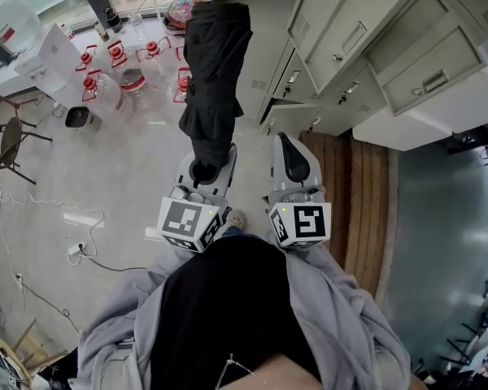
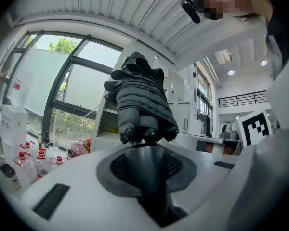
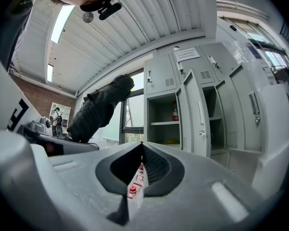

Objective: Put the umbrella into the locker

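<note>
A folded black umbrella [image 1: 214, 71] sticks out level in front of me, and my left gripper [image 1: 205, 169] is shut on its handle end. In the left gripper view the umbrella [image 2: 142, 102] rises straight off the jaws, which grip its dark stem; the gripper [image 2: 143, 146] fills the lower frame. My right gripper [image 1: 286, 142] is beside it to the right, shut and holding nothing. In the right gripper view its jaw tips meet [image 3: 142, 143], and the umbrella [image 3: 98, 110] shows to the left. Ahead stands a grey locker [image 3: 164, 124] with its door [image 3: 195, 112] swung open.
A bank of grey lockers [image 1: 366, 47] runs along the upper right, above a wooden platform [image 1: 350, 193]. Several red-capped water bottles [image 1: 106, 80] stand on the floor by the window. A chair [image 1: 8, 145] and loose cables [image 1: 81, 250] are at the left.
</note>
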Demonstrator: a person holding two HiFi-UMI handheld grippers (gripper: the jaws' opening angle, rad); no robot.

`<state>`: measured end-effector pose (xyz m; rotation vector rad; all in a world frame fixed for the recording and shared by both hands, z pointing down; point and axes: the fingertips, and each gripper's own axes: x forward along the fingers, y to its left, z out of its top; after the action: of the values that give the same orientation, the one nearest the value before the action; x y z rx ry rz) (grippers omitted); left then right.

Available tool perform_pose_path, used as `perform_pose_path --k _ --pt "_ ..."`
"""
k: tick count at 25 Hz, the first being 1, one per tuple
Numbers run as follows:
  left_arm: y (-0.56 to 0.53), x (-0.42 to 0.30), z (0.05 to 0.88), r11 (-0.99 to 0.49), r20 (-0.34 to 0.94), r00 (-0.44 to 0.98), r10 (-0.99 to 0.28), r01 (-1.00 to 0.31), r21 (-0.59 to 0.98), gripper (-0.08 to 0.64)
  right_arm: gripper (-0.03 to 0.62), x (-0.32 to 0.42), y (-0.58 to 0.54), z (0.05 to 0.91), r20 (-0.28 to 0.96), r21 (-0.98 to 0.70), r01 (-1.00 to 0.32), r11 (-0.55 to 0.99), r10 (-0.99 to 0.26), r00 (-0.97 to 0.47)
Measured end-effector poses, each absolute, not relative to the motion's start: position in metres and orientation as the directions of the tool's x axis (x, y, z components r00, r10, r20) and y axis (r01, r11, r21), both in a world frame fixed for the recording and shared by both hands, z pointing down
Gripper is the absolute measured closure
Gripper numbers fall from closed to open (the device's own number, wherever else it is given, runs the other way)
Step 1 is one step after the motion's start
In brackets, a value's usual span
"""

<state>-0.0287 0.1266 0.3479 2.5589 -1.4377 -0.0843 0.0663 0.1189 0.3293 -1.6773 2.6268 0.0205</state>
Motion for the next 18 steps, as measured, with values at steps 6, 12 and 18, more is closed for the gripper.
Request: perform_pose_path --k 6,12,18 --pt "0.098 -0.019 0.347 -0.489 0.046 0.508 -0.86 -0.847 0.207 0.483 0.589 0.076 0.087 0.335 -0.024 -0.031 -0.9 0.434 -0.901 -0.434" --pt "0.092 -0.018 0.348 -0.477 0.053 0.496 -0.866 -0.855 0.203 0.483 0.589 0.079 0.08 0.339 -0.021 -0.044 -0.894 0.445 -0.896 -0.445" --pt "0.084 -0.019 0.348 -0.477 0.054 0.497 -0.866 -0.853 0.212 0.483 0.589 0.081 0.078 0.341 -0.019 -0.045 -0.896 0.441 -0.898 -0.44"
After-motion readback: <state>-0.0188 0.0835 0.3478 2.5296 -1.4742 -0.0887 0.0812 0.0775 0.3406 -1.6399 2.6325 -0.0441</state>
